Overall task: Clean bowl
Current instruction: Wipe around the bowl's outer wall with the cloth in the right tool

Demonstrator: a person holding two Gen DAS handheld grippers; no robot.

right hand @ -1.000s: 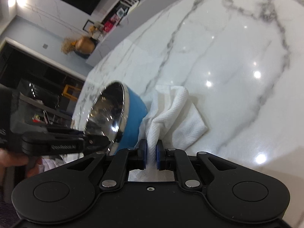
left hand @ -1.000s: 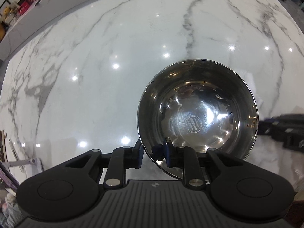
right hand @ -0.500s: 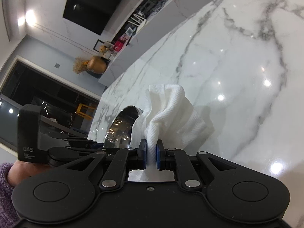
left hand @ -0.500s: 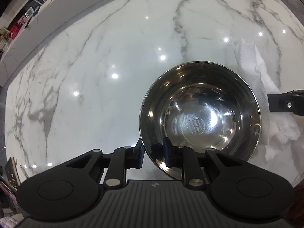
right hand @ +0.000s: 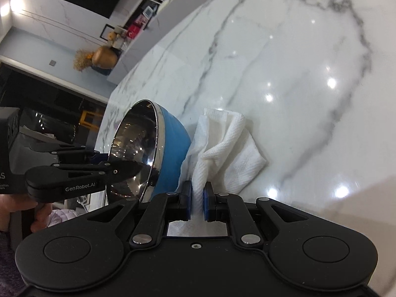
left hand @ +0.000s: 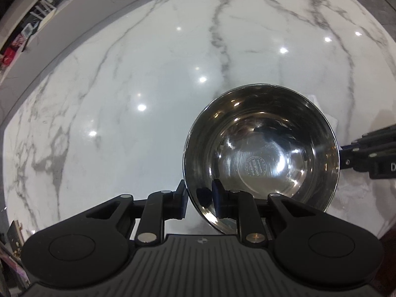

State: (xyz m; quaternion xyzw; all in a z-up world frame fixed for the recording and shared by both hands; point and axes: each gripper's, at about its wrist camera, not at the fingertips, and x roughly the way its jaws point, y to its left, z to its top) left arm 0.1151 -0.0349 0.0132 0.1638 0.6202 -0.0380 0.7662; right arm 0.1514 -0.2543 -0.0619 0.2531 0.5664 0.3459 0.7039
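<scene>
Bowl [right hand: 170,146], rim-pinched by left jaws, shows blue outside only rightward, where jaws clamp towel [right hand: 222,153].

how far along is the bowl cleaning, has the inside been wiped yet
Done: the left claw is clamped on the bowl rim, tilting it up; the right claw grips the white cloth. In hand: the cloth sits against the bowl's blue outside. Left: wiping the steel interior, which the cloth is not touching now.
</scene>
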